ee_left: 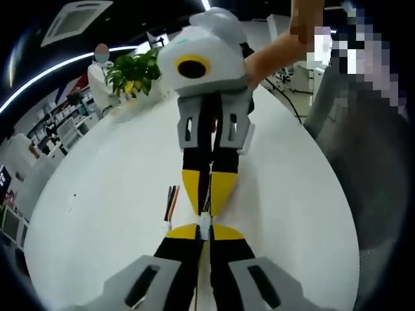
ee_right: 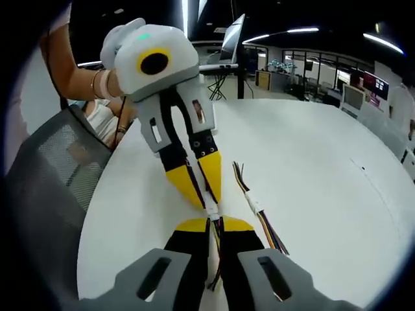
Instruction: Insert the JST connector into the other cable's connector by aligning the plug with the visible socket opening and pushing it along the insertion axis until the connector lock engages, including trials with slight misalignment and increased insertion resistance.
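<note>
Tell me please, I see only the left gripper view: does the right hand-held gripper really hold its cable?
Observer: Yes. In the right gripper view, the right hand-held gripper is shut on its cable. The cable's coloured wires run back between the jaws.
Operator: And what does my left hand-held gripper hold?
Observer: The left hand-held gripper pinches a white connector at its yellow tips, right against the tips of the right one.
Operator: Is the loose cable in the way?
Observer: No. The spare cable lies beside the tips and apart from them. It has a white piece midway and wires fanning out at both ends.
</note>
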Demonstrator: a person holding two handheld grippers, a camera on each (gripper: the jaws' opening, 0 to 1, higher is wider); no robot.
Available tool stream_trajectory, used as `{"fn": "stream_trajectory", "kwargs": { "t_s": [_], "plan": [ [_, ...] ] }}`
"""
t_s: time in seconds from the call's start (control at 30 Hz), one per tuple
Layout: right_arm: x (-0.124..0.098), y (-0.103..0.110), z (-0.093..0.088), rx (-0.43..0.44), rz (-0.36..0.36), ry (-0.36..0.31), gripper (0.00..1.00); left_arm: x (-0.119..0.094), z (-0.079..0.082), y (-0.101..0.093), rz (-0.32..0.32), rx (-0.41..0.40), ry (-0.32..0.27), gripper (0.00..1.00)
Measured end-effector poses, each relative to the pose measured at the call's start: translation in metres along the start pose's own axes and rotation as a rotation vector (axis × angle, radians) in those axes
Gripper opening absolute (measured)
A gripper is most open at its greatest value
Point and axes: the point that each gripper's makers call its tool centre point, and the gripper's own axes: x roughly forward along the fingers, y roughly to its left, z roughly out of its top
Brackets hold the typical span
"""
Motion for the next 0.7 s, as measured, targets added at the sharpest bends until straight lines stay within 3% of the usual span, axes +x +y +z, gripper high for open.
{"fn": "stream_trajectory", "kwargs": {
  "t_s": [0.17,0.7],
  "plan": [
    [0.004,-0.009,0.001,-0.001,-0.004,-0.001,0.01,0.001,-0.001,0.006,0.015,-0.030,0.003,0.00],
    [0.018,-0.004,-0.009,-0.037,0.038,0.045,0.02,0.015,-0.021,0.011,0.025,-0.124,0.012,0.00]
  ]
}}
